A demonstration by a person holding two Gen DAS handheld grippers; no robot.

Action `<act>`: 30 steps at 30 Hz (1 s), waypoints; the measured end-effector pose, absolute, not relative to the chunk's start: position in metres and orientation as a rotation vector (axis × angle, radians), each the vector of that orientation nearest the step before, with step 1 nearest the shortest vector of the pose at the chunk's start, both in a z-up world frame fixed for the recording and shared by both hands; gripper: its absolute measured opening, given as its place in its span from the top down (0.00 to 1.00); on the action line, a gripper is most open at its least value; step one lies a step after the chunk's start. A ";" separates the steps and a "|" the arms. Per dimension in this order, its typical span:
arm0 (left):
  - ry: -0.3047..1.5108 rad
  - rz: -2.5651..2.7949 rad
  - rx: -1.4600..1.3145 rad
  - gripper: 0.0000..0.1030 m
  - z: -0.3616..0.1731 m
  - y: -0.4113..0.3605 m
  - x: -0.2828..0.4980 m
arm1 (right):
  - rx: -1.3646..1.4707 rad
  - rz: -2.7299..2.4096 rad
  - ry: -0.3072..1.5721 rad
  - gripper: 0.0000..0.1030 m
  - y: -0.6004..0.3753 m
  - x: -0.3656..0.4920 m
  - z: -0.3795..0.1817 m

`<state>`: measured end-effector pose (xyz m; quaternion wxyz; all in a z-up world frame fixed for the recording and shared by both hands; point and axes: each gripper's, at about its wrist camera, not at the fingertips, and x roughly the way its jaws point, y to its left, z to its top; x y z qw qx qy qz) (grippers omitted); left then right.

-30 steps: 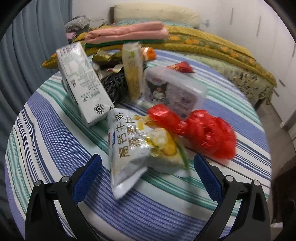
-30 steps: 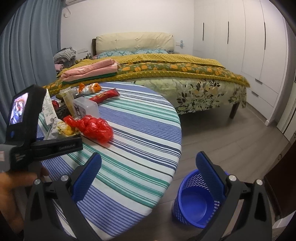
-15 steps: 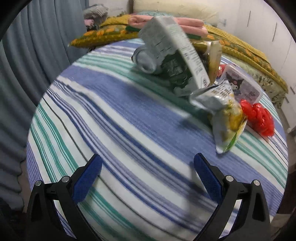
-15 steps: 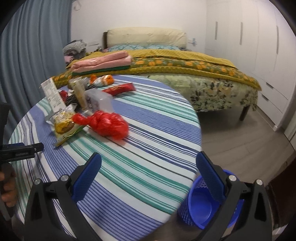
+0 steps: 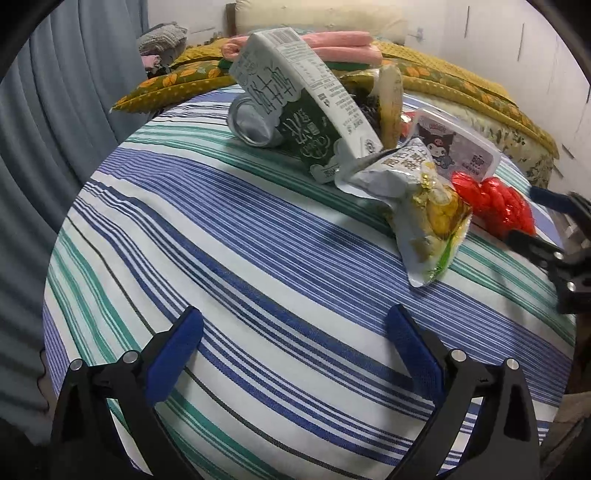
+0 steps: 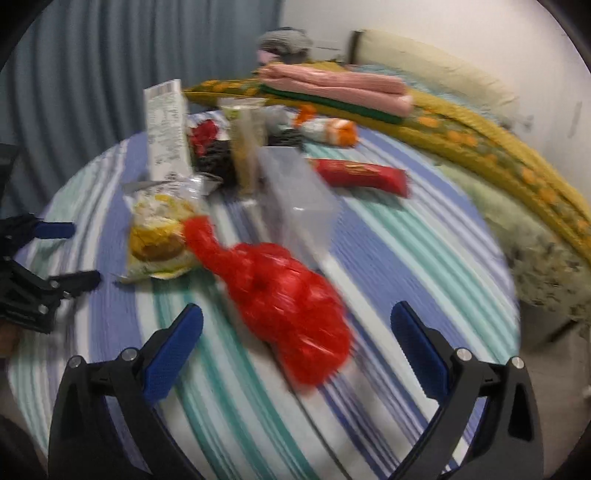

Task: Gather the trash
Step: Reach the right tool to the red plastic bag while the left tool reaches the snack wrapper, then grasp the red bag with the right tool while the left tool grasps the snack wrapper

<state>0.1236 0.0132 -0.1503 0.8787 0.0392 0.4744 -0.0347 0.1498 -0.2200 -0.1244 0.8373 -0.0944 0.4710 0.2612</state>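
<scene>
Left wrist view: the left hand-held gripper [image 5: 293, 354] hangs with jaws apart and empty over bare striped bench [image 5: 207, 236]; the trash pile, led by a snack packet [image 5: 424, 199], lies far right.

Right wrist view: the right hand-held gripper [image 6: 297, 349] straddles the red plastic bag [image 6: 288, 299], jaws closing but not yet touching it, likely lining up a grab.

A round tabletop [image 5: 229, 236] wears a cloth striped in blue, green and white. Behind it stands a bed [image 6: 517, 155] with a yellow patterned cover, folded pink blankets [image 6: 332, 83] and a cream headboard [image 5: 317, 16]. Grey-blue curtains [image 5: 55, 110] hang at the left.
</scene>
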 end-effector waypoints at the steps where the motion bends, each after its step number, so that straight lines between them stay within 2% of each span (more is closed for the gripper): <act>1: 0.985 -0.089 0.071 0.04 -0.149 0.011 0.122 | -0.191 0.568 1.006 0.44 -0.221 0.151 -0.124; 2: 0.972 -0.129 0.045 0.04 -0.146 0.009 0.121 | -0.197 0.557 1.010 0.52 -0.221 0.150 -0.123; 4: 0.949 -0.180 0.014 0.04 -0.141 0.001 0.121 | -0.176 0.518 1.002 0.55 -0.226 0.143 -0.117; 12: 0.948 -0.238 -0.007 0.04 -0.142 -0.047 0.166 | 0.071 0.270 1.061 0.55 -0.275 0.125 -0.103; 13: 0.954 -0.234 -0.004 0.08 -0.145 -0.049 0.170 | 0.074 0.267 1.071 0.55 -0.276 0.123 -0.104; 14: 0.961 -0.234 -0.007 0.19 -0.147 -0.051 0.173 | 0.073 0.257 1.083 0.55 -0.276 0.122 -0.107; 15: 0.965 -0.243 -0.013 0.22 -0.147 -0.051 0.175 | 0.073 0.252 1.092 0.55 -0.278 0.120 -0.108; 17: 0.951 -0.285 -0.021 0.47 -0.145 -0.052 0.176 | 0.090 0.254 1.113 0.55 -0.279 0.118 -0.111; 18: 0.951 -0.296 -0.023 0.49 -0.144 -0.052 0.172 | 0.097 0.259 1.118 0.55 -0.278 0.118 -0.111; 20: 0.945 -0.314 -0.009 0.62 -0.141 -0.050 0.168 | 0.110 0.271 1.132 0.55 -0.279 0.119 -0.111; 22: 0.970 -0.375 0.007 0.65 -0.137 -0.042 0.163 | 0.130 0.299 1.163 0.55 -0.281 0.119 -0.109; 25: 1.036 -0.481 0.062 0.64 -0.134 -0.030 0.151 | 0.152 0.366 1.223 0.50 -0.278 0.114 -0.108; 26: 1.050 -0.497 0.078 0.62 -0.135 -0.028 0.149 | 0.143 0.387 1.232 0.45 -0.275 0.111 -0.107; 27: 1.061 -0.501 0.093 0.59 -0.134 -0.024 0.148 | 0.133 0.396 1.230 0.33 -0.273 0.110 -0.106; 28: 1.059 -0.492 0.100 0.51 -0.133 -0.021 0.149 | 0.104 0.410 1.214 0.27 -0.269 0.108 -0.103; 29: 1.051 -0.484 0.099 0.37 -0.132 -0.021 0.148 | 0.083 0.417 1.205 0.26 -0.267 0.107 -0.102; 30: 1.036 -0.478 0.096 0.32 -0.132 -0.021 0.149 | 0.058 0.426 1.195 0.25 -0.264 0.106 -0.102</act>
